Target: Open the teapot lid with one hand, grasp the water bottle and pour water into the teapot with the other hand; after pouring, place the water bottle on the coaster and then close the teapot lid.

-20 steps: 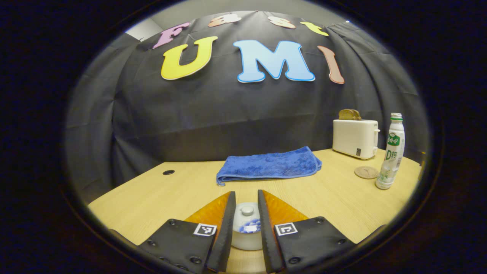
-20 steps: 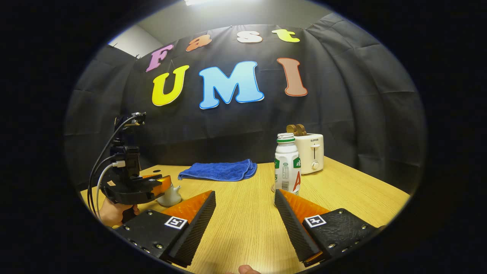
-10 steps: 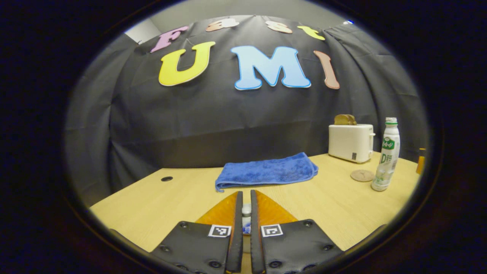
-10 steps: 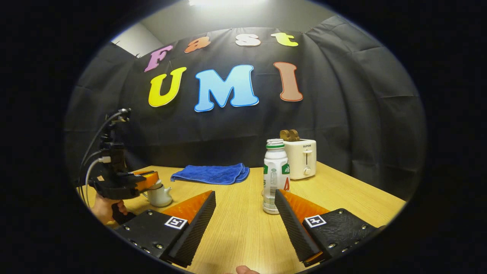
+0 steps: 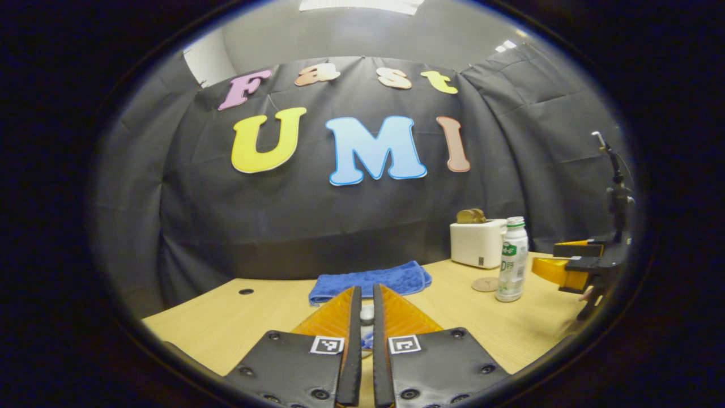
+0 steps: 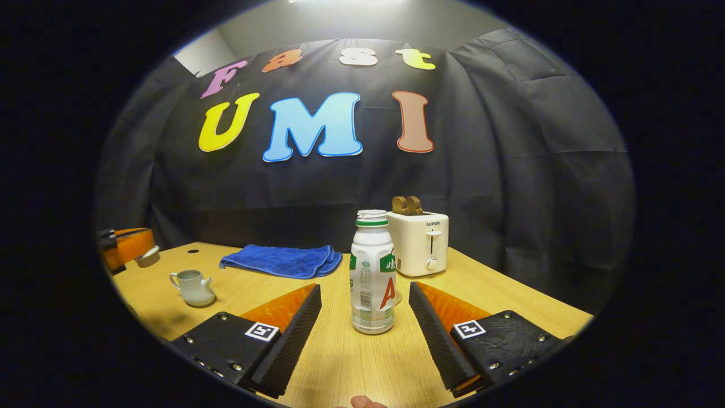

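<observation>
Left hand-held gripper [image 5: 362,317] pinches the small, likely fragile lid [image 5: 367,313] by its knob; right hand-held gripper [image 6: 365,303] gapes wide before the light, slick-looking water bottle [image 6: 372,272], best gripped mid-body.

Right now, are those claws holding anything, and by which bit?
The left gripper pinches the teapot lid by its knob, lifted off the teapot. The right gripper is open around the water bottle.

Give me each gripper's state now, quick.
Left gripper: shut on the small white ceramic teapot lid, lifted off the teapot.
Right gripper: open, holding nothing.
</observation>
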Available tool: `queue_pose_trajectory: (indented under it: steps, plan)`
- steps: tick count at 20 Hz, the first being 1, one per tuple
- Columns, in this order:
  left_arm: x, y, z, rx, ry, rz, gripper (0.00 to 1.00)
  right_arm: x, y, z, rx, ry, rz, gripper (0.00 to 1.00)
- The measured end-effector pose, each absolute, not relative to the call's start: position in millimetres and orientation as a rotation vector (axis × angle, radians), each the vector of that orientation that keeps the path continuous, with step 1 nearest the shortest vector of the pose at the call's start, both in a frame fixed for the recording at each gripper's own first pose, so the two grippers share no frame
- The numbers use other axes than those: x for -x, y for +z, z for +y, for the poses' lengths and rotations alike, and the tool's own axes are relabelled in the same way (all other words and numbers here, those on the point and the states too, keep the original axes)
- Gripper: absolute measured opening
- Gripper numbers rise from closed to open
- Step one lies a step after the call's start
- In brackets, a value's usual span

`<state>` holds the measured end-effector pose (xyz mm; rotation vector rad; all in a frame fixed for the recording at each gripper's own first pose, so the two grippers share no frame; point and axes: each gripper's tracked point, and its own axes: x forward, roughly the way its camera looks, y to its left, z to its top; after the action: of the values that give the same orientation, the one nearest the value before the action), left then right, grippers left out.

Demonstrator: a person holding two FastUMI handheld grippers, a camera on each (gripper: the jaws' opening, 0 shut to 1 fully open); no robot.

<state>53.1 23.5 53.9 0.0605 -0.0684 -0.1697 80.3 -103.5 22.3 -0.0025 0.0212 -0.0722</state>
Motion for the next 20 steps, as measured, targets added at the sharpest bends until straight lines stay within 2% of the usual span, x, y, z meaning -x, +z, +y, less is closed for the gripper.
queue_pose_trajectory:
  steps: [1, 2, 4, 6, 7, 14, 18, 19, 20]
  plan:
    - [-45, 52, 21, -0.047, -0.181, -0.066, 0.15, -88, 23, -105, 0.011, -0.08, 0.015, 0.96]
    - [-39, 49, 19, -0.031, -0.195, -0.062, 0.19, -94, 22, -105, 0.012, -0.083, 0.019, 0.96]
    - [-28, 40, 13, 0.001, -0.226, -0.037, 0.14, -108, 19, -106, 0.006, -0.084, 0.027, 0.96]
    - [-22, 39, 12, 0.002, -0.229, -0.037, 0.14, -121, 14, -106, -0.01, -0.081, 0.049, 0.96]
    - [-21, 39, 13, -0.009, -0.227, -0.039, 0.19, -126, 12, -109, -0.003, -0.094, 0.059, 0.96]
    - [4, 42, 2, -0.042, -0.258, -0.059, 0.19, -166, -8, -116, 0.041, -0.112, 0.112, 0.96]
    - [31, 29, -2, -0.014, -0.29, -0.042, 0.19, -174, 1, -121, 0.046, -0.125, 0.065, 0.96]
    - [35, 31, 1, -0.023, -0.285, -0.048, 0.19, -173, 3, -120, 0.036, -0.124, 0.065, 0.94]
    - [39, 34, 4, -0.03, -0.283, -0.06, 0.19, -176, 0, -121, 0.03, -0.131, 0.066, 0.75]
